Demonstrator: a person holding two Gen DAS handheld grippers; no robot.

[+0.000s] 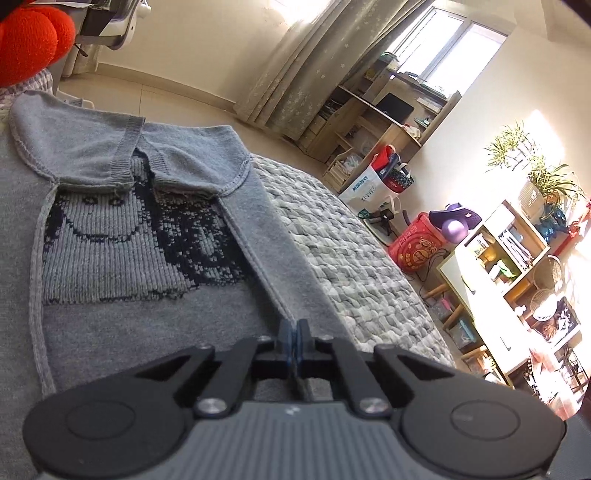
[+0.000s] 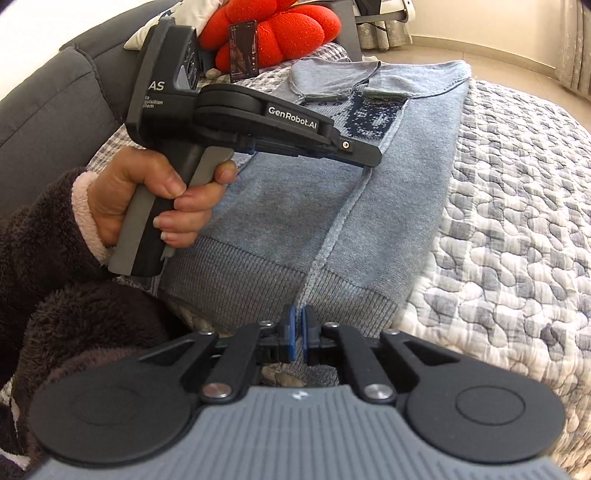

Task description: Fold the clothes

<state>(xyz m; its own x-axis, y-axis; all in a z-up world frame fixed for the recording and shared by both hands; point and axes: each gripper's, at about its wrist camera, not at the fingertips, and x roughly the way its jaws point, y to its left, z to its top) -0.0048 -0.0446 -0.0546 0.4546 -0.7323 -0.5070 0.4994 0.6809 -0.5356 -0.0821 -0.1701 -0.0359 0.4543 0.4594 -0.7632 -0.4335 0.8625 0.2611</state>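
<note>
A grey-blue knit sweater with a dark pattern lies flat on a quilted cover, its sleeves folded across the chest and one side folded in. My left gripper is shut on the seamed edge of that folded side. From the right wrist it shows as a black tool held in a person's hand, its tip down on the seam of the sweater. My right gripper is shut at the ribbed hem, with a thin strip of fabric between the blue pads.
The grey-white quilt spreads to the right of the sweater. A red cushion and a phone sit beyond the collar, against a grey sofa back. Shelves and bags stand on the floor past the quilt's edge.
</note>
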